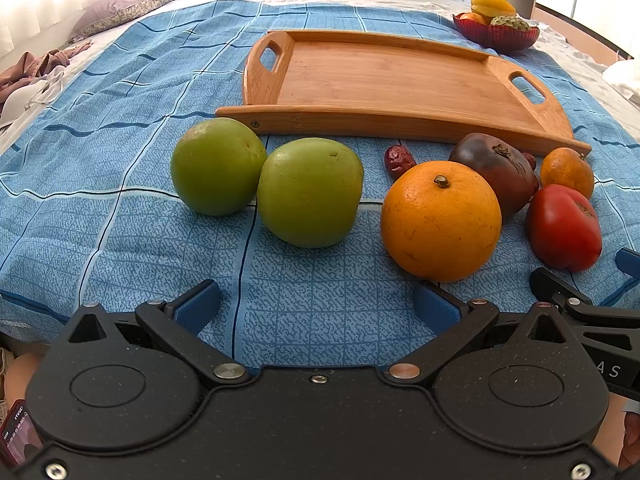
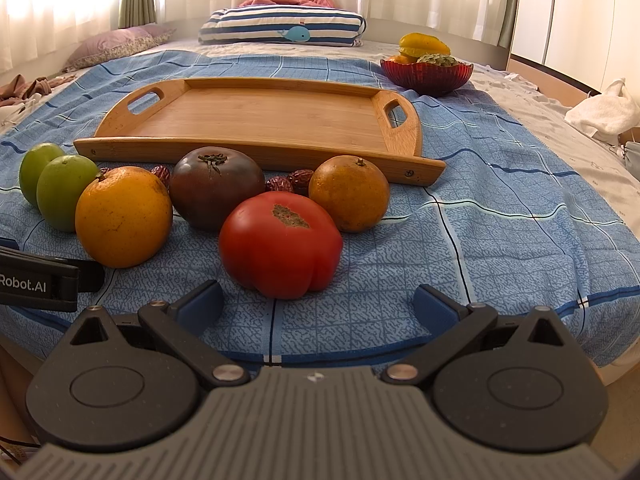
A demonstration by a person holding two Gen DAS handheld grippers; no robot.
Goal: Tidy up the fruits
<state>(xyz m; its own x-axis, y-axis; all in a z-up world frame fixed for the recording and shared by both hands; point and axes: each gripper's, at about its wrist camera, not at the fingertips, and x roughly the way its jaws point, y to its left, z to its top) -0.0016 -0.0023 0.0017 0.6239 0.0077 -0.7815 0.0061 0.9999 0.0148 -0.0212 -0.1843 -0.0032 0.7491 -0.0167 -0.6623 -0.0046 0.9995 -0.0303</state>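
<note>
You have not started: the tray (image 2: 260,120) lies bare on the bed (image 2: 500,240), and every loose fruit sits on the blue cover just in front of its near rim. Judging from that, the whole job is left, if the tray is where the fruit should go.

Largest first, the count. One tray. One red bowl (image 2: 426,74) far right beyond the tray, already holding a yellow starfruit and at least two other fruits; I cannot tell exactly how many.

Loose fruit in the near row:
- two green fruits (image 1: 310,192) at the left, touching each other;
- two oranges: a big one (image 1: 440,220) in the middle and a smaller, duller one (image 2: 349,192) at the right end;
- two tomatoes: a dark one (image 2: 216,186) behind and a red one (image 2: 280,244) nearest you;
- at least three dates (image 2: 300,181), tucked between the bigger fruit and the tray; more may be hidden.

Both tools are empty, with fingers spread wide. Your left tool (image 1: 316,308) hangs near the green pair and the big orange; your right tool (image 2: 318,306) faces the red tomato, just short of it.
</note>
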